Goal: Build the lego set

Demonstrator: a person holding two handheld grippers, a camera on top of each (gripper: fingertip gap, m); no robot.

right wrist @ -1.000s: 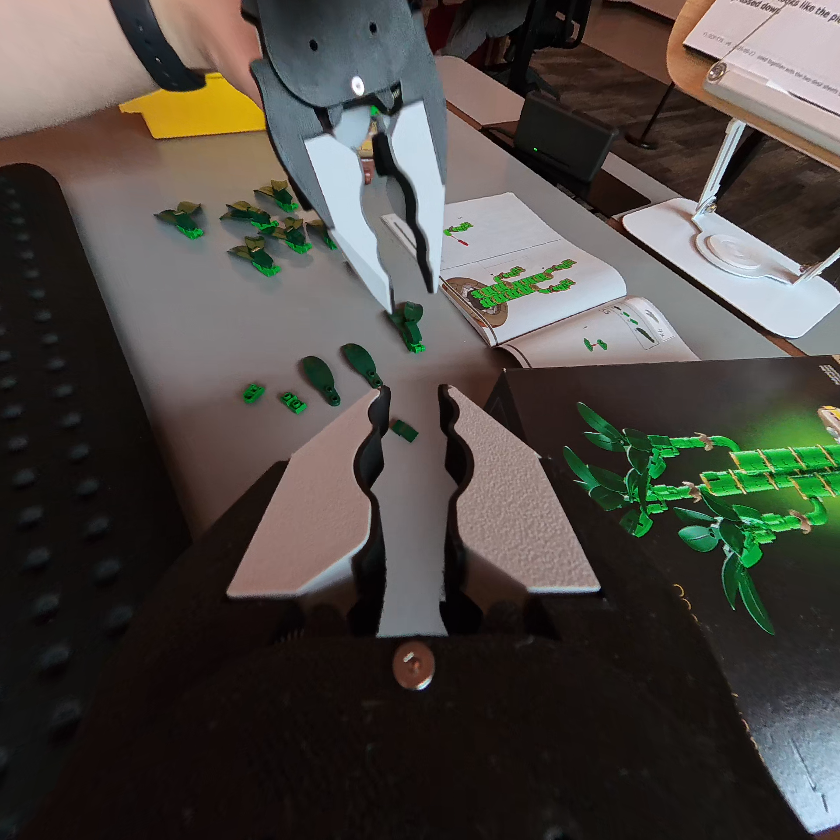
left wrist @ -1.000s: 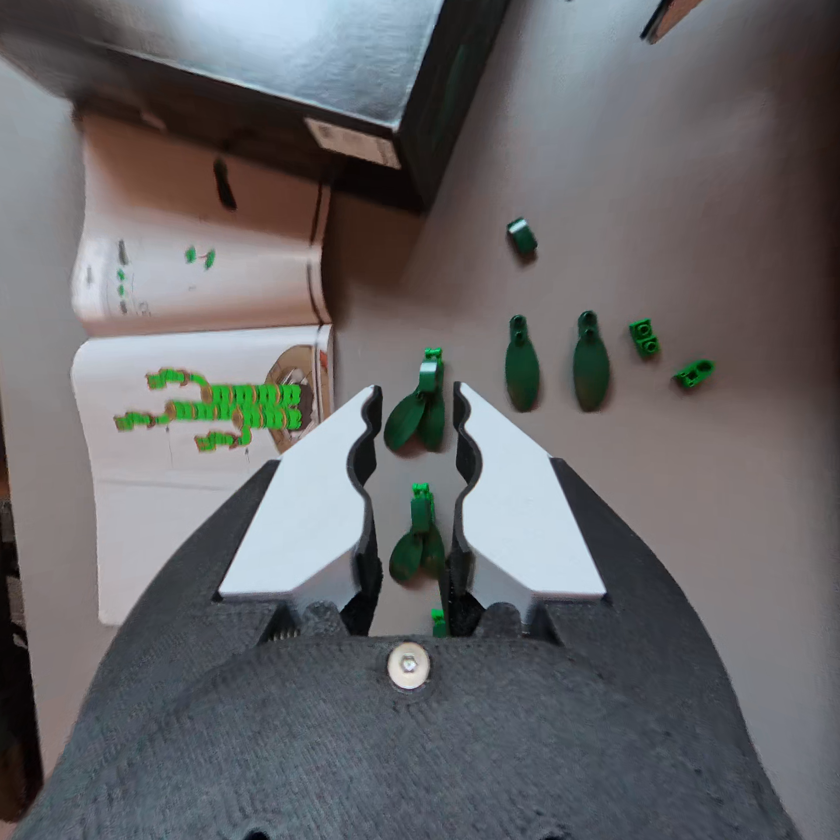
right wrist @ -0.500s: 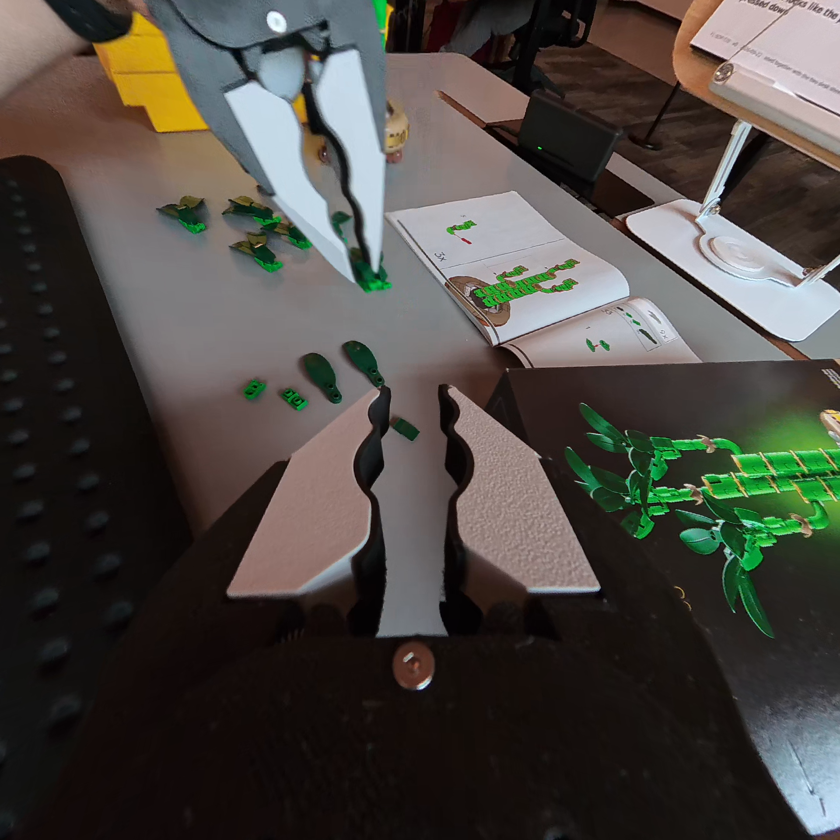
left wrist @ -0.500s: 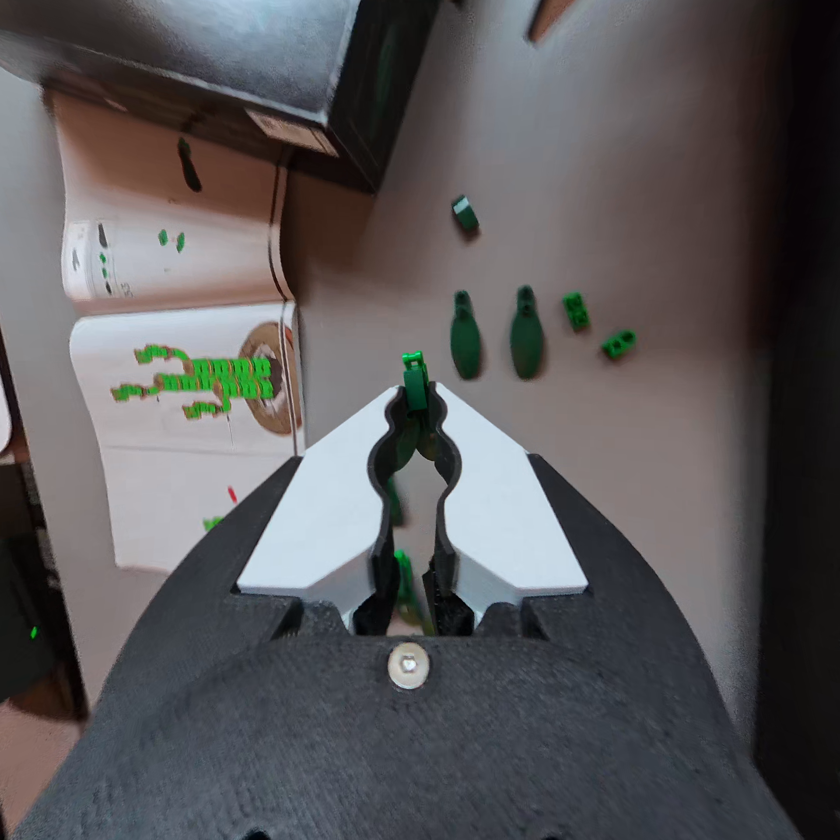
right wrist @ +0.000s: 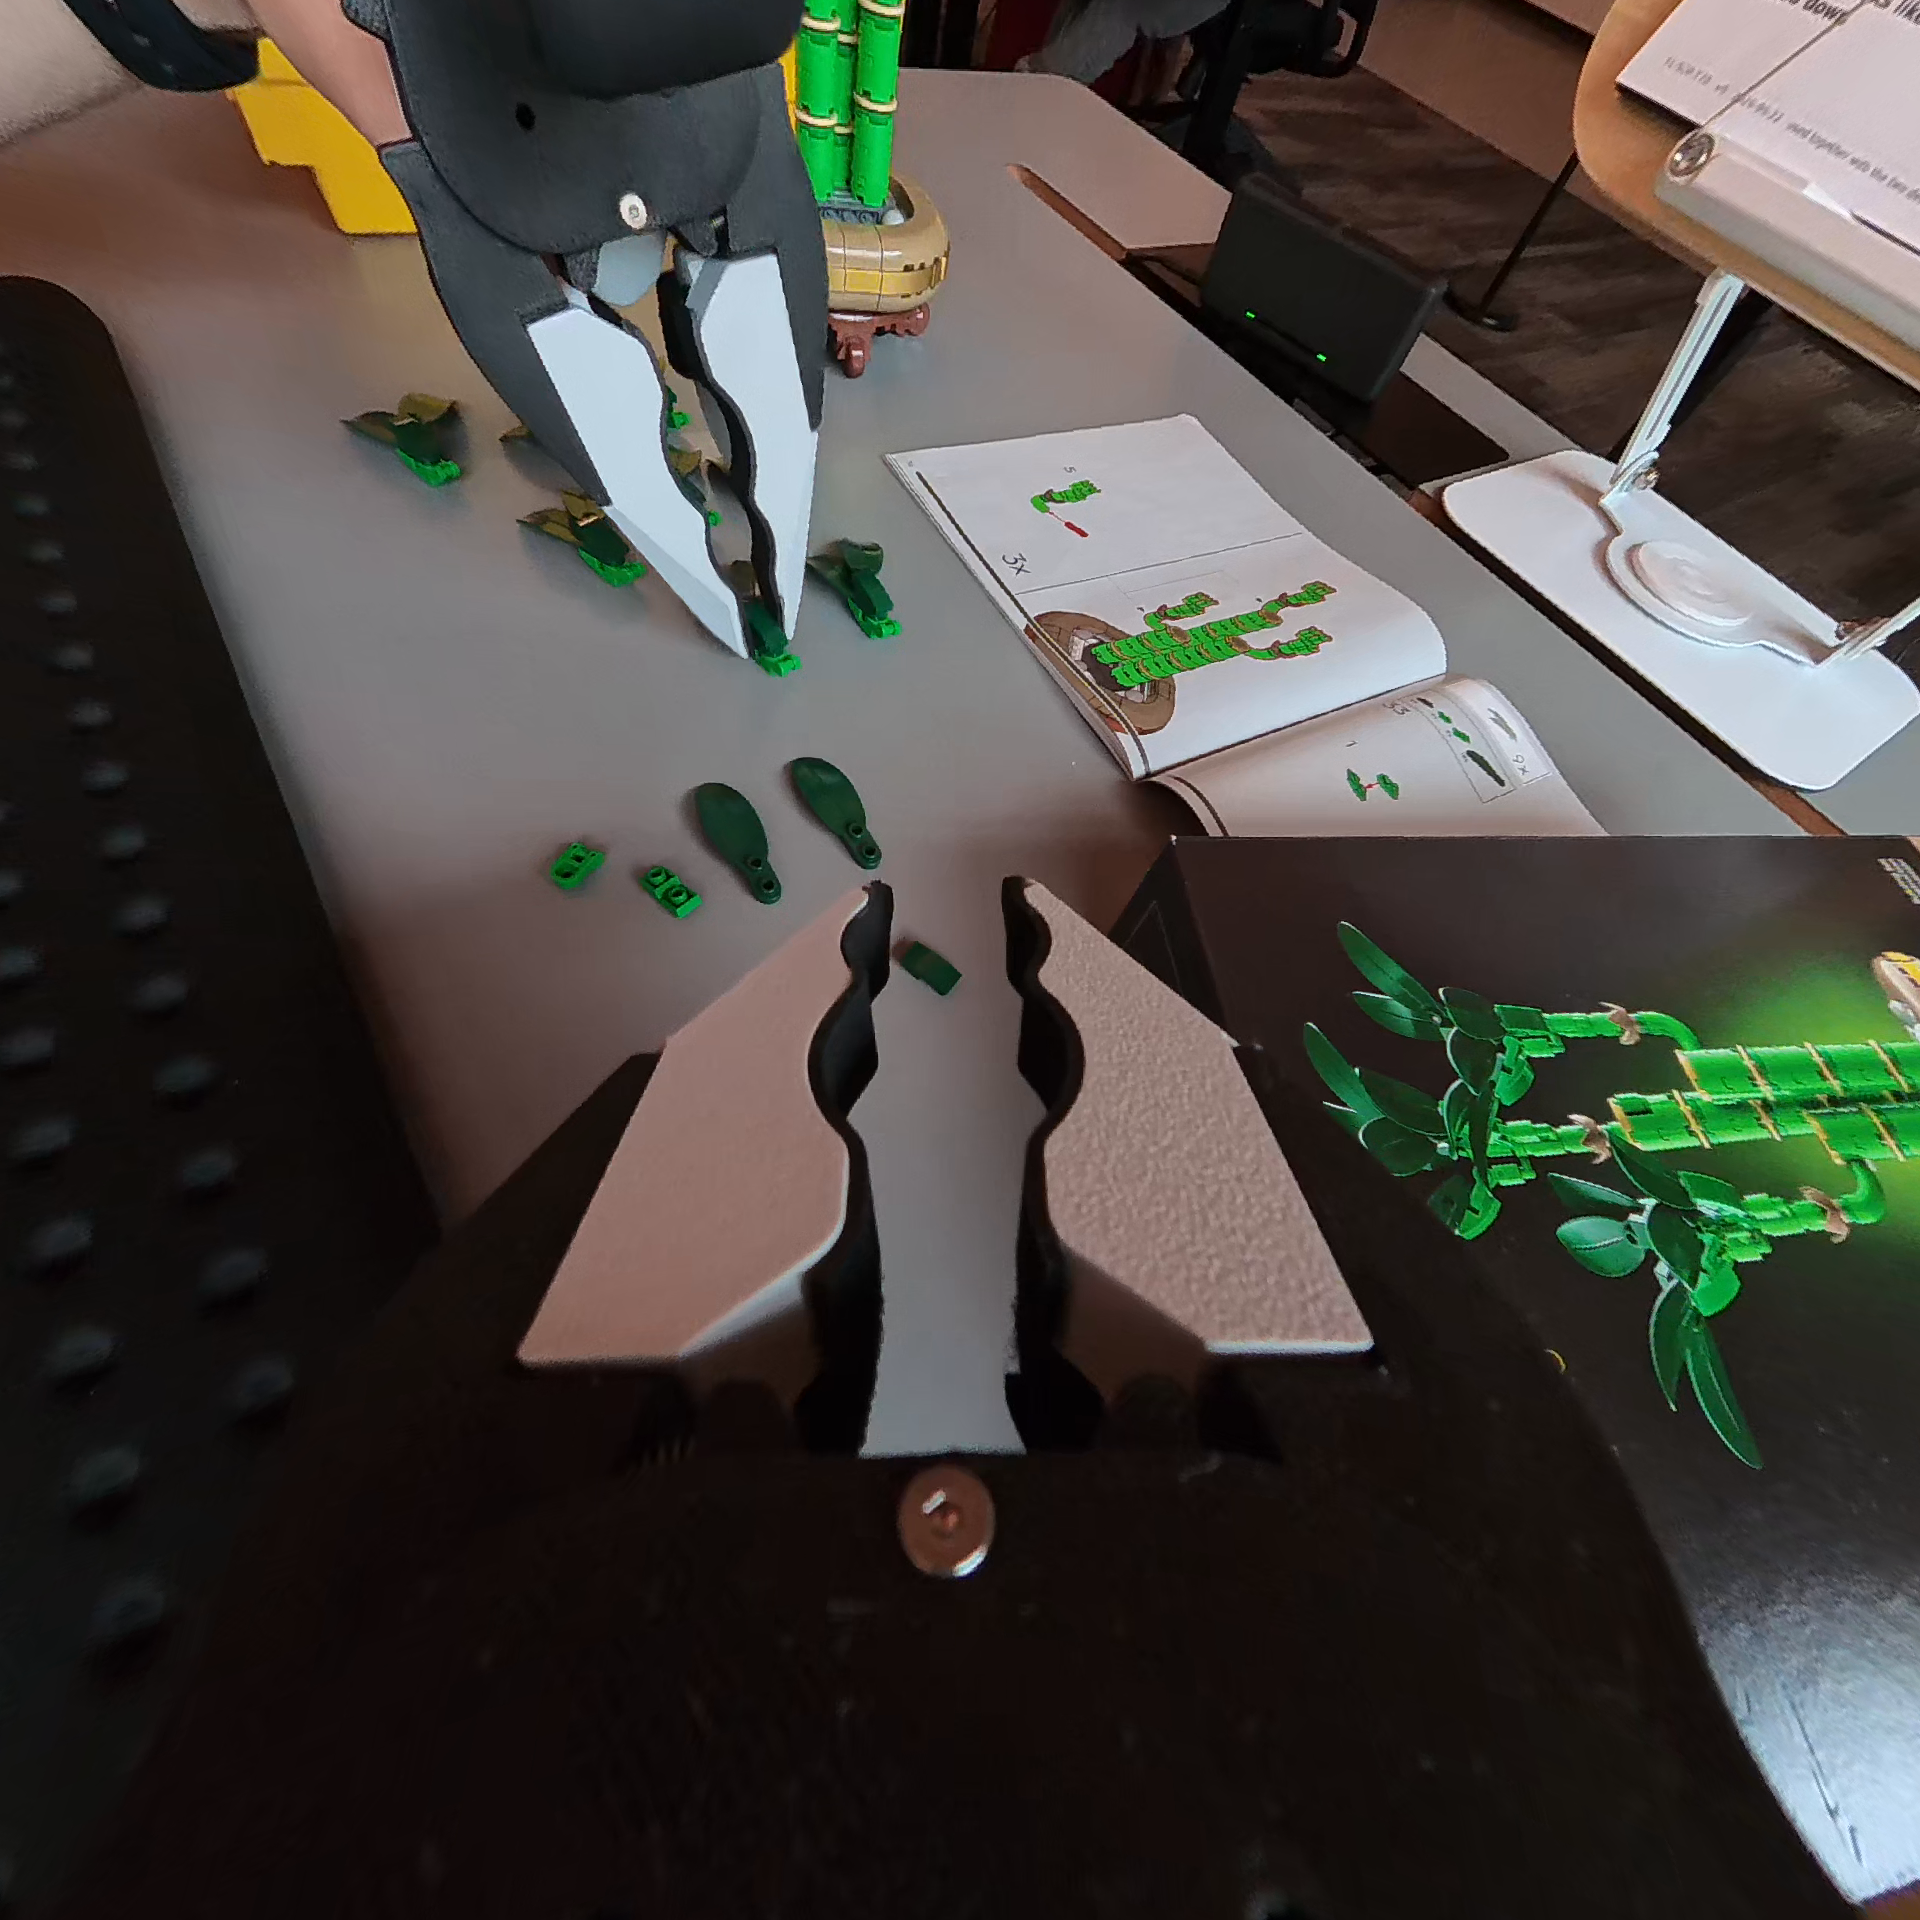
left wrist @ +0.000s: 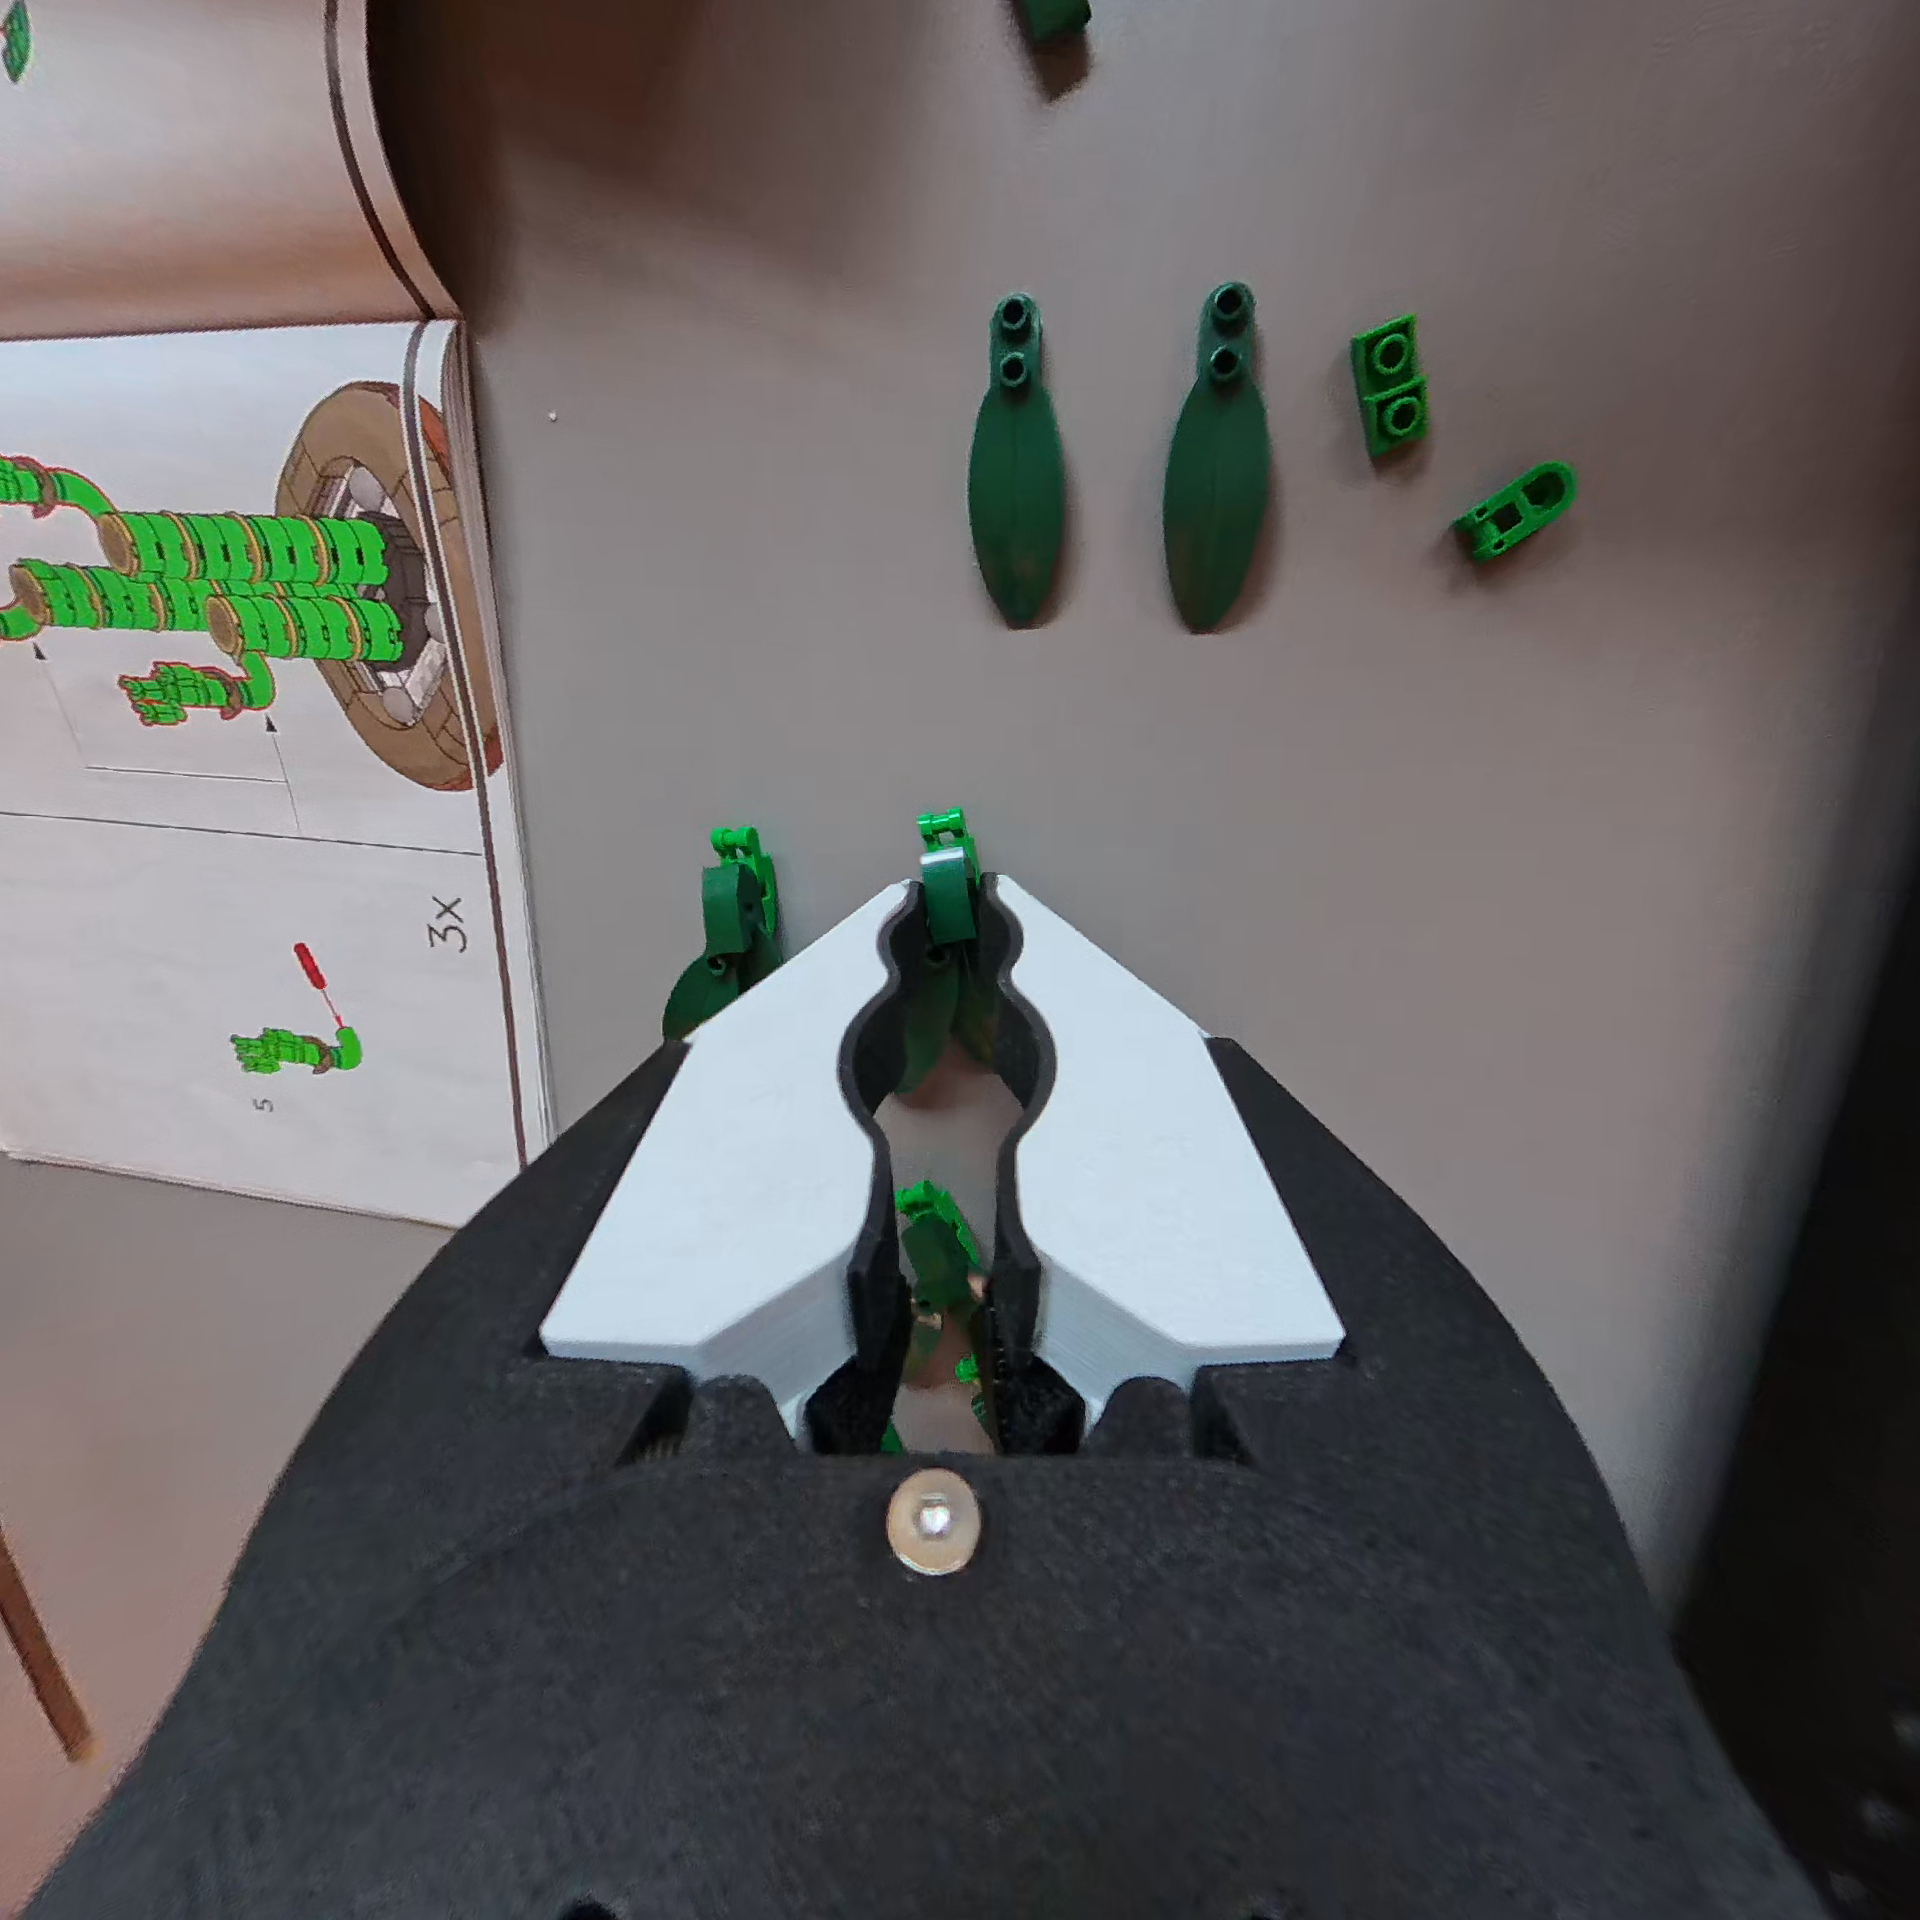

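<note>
My left gripper point(left wrist: 951, 909) is shut on a green leaf assembly point(left wrist: 943, 857), held by its tips low over the grey table point(left wrist: 1351, 935). In the right wrist view, this gripper point(right wrist: 764, 629) holds the assembly point(right wrist: 774, 649) at the table surface, beside another leaf assembly point(right wrist: 862, 592). My right gripper point(right wrist: 945, 894) is open and empty, with a small dark green piece point(right wrist: 928, 966) on the table between its fingertips. Two loose dark green leaves point(left wrist: 1016, 488) point(left wrist: 1216, 488), a bright green plate point(left wrist: 1390, 387) and a hinge piece point(left wrist: 1517, 511) lie ahead of the left gripper.
An open instruction booklet point(right wrist: 1174, 582) lies right of the parts. The black set box point(right wrist: 1558, 1143) is at the near right. A bamboo model point(right wrist: 862, 156), more leaf assemblies point(right wrist: 410, 436) point(right wrist: 587, 535) and a yellow object point(right wrist: 312, 156) lie behind. A black studded mat point(right wrist: 125, 935) borders the left. The gap from one gripper's tips to the other's is roughly 15 cm. The bright green plate point(left wrist: 1390, 387) is about equally far from each gripper, around 10 cm. Look for it in the right wrist view point(right wrist: 667, 885) too.
My left gripper closed on the leaf assembly, carried it back toward the other assemblies and lowered it beside one of them. My right gripper stayed put and open.
</note>
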